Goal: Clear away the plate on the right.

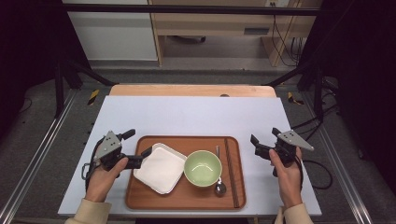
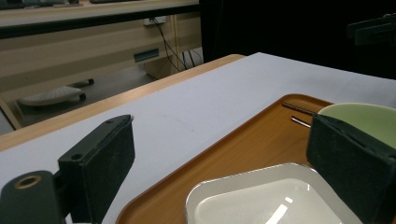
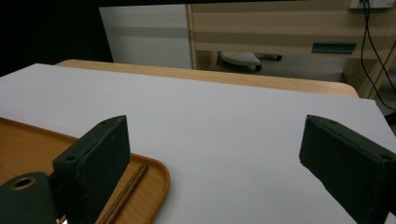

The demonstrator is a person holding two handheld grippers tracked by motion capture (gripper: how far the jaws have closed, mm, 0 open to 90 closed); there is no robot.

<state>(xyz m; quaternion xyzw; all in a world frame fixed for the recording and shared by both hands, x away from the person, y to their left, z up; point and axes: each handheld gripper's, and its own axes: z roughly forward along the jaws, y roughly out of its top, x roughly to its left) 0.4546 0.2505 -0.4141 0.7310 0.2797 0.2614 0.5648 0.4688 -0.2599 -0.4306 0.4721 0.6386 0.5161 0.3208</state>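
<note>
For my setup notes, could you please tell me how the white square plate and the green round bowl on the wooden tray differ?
The white square plate is flat, shallow and angular; the green round bowl is deeper, with a curved wall. The plate lies on the left part of the brown wooden tray, turned cornerwise; the bowl sits near the middle, beside the metal spoon. Both are empty and rest on the tray.

In the left gripper view the white plate (image 2: 261,200) is cut by the bottom edge; the right jaw hides part of the green bowl (image 2: 364,119).
</note>
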